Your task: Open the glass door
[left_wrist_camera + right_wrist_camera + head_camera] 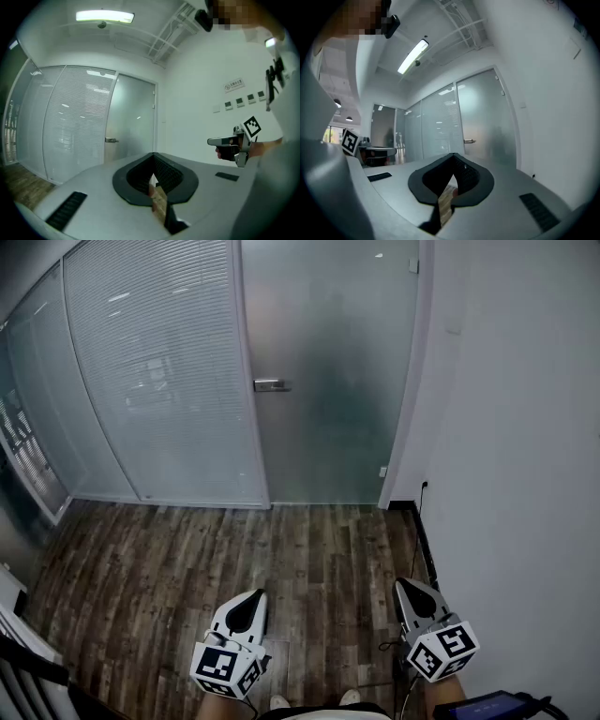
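The frosted glass door (328, 381) stands closed at the far end of the floor, with a metal handle (271, 385) on its left edge. Both grippers are held low and well short of it, pointing level toward it. My left gripper (251, 600) is shut and empty, and so is my right gripper (405, 589). In the left gripper view the door (133, 122) and handle (110, 140) lie ahead beyond the shut jaws (153, 174). The right gripper view shows the handle (469, 140) ahead of its shut jaws (452, 176).
A curved glass partition with blinds (159, 371) runs left of the door. A white wall (525, 427) closes the right side, with a socket and cable (422, 488) at its base. Dark wood flooring (234, 559) lies between me and the door.
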Demonstrator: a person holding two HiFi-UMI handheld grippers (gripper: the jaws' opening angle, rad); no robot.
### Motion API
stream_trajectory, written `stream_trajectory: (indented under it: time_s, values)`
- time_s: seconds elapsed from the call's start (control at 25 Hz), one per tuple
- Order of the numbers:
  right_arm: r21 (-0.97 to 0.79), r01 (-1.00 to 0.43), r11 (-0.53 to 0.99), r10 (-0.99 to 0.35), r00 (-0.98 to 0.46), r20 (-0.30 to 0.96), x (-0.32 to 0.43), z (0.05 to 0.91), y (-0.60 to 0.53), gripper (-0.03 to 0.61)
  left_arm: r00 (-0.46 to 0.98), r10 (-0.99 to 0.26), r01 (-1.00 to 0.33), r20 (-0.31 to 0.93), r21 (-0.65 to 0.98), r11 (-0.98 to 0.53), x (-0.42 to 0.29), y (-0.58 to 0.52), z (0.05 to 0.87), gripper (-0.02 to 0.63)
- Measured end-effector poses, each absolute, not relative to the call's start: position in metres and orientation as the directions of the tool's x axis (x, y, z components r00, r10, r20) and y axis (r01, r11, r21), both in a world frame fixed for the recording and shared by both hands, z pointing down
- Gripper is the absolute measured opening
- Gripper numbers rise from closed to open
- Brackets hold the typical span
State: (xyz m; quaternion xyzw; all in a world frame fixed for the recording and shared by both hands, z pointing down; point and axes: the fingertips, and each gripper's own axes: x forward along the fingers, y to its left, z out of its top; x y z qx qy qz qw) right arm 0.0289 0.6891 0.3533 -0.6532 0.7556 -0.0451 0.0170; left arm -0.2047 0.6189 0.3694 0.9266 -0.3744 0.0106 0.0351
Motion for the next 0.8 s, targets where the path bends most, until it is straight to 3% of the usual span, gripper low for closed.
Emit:
stream_trajectory:
  time_s: [0.8]
  values:
    - [-0.079, -0.968, 0.239, -0.97, -0.241, 0.017, 0.103, 0.356, 0.661, -0.002, 0.692, -0.72, -0.721, 0.056, 0.013, -0.693, -0.106, 0.608, 0.375, -0.002]
